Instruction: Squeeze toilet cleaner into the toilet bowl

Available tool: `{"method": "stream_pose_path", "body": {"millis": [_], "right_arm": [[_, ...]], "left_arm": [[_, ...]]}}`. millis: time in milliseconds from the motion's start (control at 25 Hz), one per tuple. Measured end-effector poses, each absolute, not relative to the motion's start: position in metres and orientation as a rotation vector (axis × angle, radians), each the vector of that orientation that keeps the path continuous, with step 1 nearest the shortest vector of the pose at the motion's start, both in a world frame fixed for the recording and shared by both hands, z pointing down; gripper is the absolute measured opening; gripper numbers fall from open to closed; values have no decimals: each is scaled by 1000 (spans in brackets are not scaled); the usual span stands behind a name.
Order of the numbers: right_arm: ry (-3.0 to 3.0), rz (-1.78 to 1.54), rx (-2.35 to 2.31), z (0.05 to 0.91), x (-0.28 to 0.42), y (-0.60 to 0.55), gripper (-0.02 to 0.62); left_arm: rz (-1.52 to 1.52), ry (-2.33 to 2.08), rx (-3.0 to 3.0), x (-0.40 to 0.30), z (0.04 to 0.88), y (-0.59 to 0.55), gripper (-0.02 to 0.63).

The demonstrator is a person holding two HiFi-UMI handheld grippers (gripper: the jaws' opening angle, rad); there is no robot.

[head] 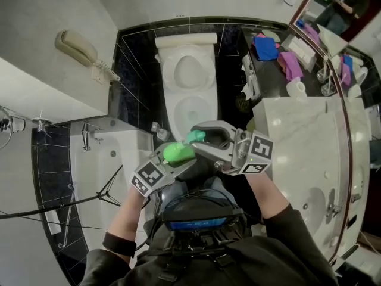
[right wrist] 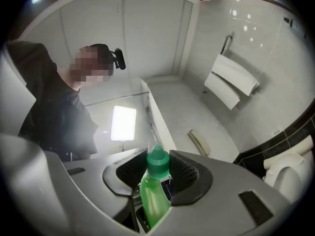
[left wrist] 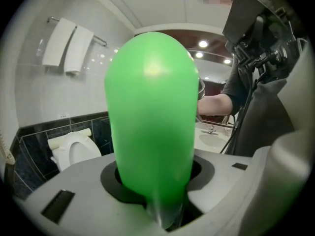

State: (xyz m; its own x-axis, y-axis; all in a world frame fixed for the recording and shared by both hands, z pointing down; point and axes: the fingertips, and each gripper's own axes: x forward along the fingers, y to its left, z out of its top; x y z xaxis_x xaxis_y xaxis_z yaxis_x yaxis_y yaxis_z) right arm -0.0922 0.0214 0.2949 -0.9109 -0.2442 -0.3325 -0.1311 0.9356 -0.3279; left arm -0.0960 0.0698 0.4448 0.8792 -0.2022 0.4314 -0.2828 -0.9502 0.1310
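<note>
**Both hand-held grippers on the cleaner bottle, just short of the toilet**

I am holding the bright green plastic toilet cleaner bottle (head: pixel 178 153) in the air in front of my chest, between my two hand-held grippers. It is lying roughly on its side.

My left hand-held gripper (head: pixel 171 159) is clamping the bottle's rounded body. Its jaws are standing partly apart around the body and pressing on both sides.

My right hand-held gripper (head: pixel 201 140) is gripping the darker green nozzle cap (head: pixel 195 137). One ribbed pad (right wrist: pixel 182 171) is touching each side of it.

In the head view the bottle is showing just below the near rim of the white ceramic toilet (head: pixel 172 112), whose lid is standing raised. The pale marble surface (head: pixel 297 136) with its sink is lying to my right, and the white bathtub (head: pixel 119 177) to my left.
</note>
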Motion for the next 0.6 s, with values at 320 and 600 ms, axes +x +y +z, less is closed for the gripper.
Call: {"method": "stream_pose_path", "body": {"millis": [320,600], "right_arm": [[2715,-347,-150,280,-102,33,152],[2705,-355,-94,276,-108,39,150]], "left_arm": [[586,-231,2908,-86,422,78,184],[545,-149,2906,-79,415,82,186]]}}
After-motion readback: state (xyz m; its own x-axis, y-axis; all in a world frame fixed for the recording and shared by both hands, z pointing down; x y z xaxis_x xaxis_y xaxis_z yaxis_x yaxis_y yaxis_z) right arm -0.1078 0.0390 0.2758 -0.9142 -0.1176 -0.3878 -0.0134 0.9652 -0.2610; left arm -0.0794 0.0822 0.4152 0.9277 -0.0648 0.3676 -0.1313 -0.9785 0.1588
